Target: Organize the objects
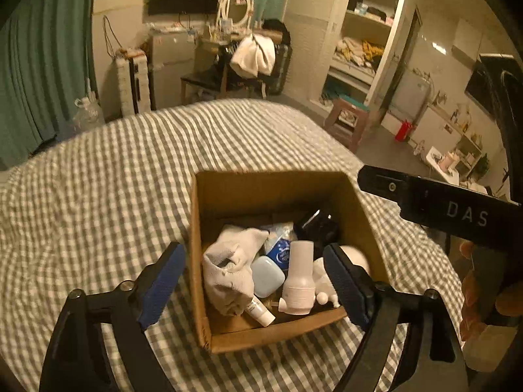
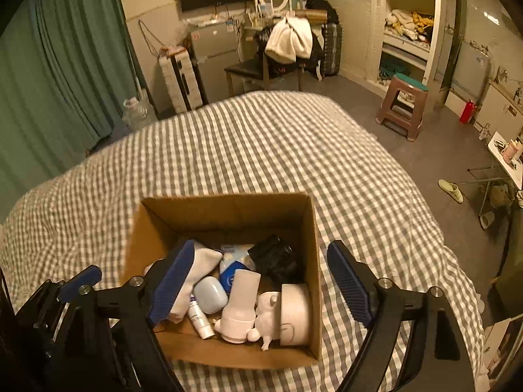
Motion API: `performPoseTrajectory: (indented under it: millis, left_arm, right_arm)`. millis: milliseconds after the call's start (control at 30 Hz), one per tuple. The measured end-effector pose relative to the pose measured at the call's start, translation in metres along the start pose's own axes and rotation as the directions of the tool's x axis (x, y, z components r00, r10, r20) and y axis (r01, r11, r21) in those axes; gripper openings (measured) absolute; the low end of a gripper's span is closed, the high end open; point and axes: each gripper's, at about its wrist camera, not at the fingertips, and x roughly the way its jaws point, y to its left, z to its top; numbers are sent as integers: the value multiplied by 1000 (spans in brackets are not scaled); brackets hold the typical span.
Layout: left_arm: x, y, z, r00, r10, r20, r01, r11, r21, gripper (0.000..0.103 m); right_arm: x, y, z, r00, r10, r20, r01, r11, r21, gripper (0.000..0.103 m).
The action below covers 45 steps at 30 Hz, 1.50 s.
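Observation:
An open cardboard box (image 1: 268,192) (image 2: 225,209) stands on the checked bed cover (image 1: 98,196) (image 2: 261,147). Inside lie a white sock (image 1: 228,261) (image 2: 204,258), a light blue case (image 1: 268,276) (image 2: 210,294), a white bottle (image 1: 299,277) (image 2: 240,303), a small tube (image 1: 261,313) (image 2: 199,321), a blue packet (image 1: 281,251) and a black item (image 1: 317,225) (image 2: 274,254). My left gripper (image 1: 255,282) hovers open over the box's left side, holding nothing. My right gripper (image 2: 261,284) hovers open over the right side, also holding nothing. A white mug-like pot (image 2: 295,313) lies by the right wall.
The bed cover spreads wide around the box. Beyond the bed stand a brown stool (image 1: 346,121) (image 2: 402,107), a chair piled with clothes (image 2: 287,49) and an open wardrobe (image 2: 408,26). A green curtain (image 1: 42,65) hangs left. A slipper (image 2: 451,189) lies on the floor.

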Motion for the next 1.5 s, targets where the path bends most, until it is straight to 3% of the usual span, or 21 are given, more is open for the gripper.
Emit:
performPoseTrajectory:
  millis: [433,667,867,1033,1267,1333,1433,1500]
  left_arm:
    - [-119,-25,15,986,62,155,-70,997,42,99]
    - [-183,-40,15,966,83,246,-106,991,79,102]
    - [-226,-51,0,947,59,317,-93,991,94,103]
    - [-246,-61,-26,938,68,340,-113,987,115,103]
    - [-256,-51,-63,917,104,386,-109,994,-8,103]
    - [-252,-46,-72,906,144,398,-132,990,-58,103]
    - [-245,-42,-85,884,184,429,-172,983,-68,103]
    - [-237,-41,-92,855,230,464,-230,971,-58,103]
  right_arm:
    - [-141,1,3,980,-23,195,24,1000,0,93]
    - [-223,-3,-7,954,-73,290,88,995,-40,95]
    - [-274,-13,-32,932,-125,339,158,985,-71,98]
    - [-293,-13,-70,916,-150,373,203,973,-107,98]
    - [-299,-11,-136,891,-93,444,160,980,-117,101]
    - [-292,-11,-147,888,-70,455,137,984,-115,101]
    - [-278,-11,-158,865,-80,495,148,984,-101,101]
    - [-266,-11,-163,851,-86,518,152,985,-85,101]
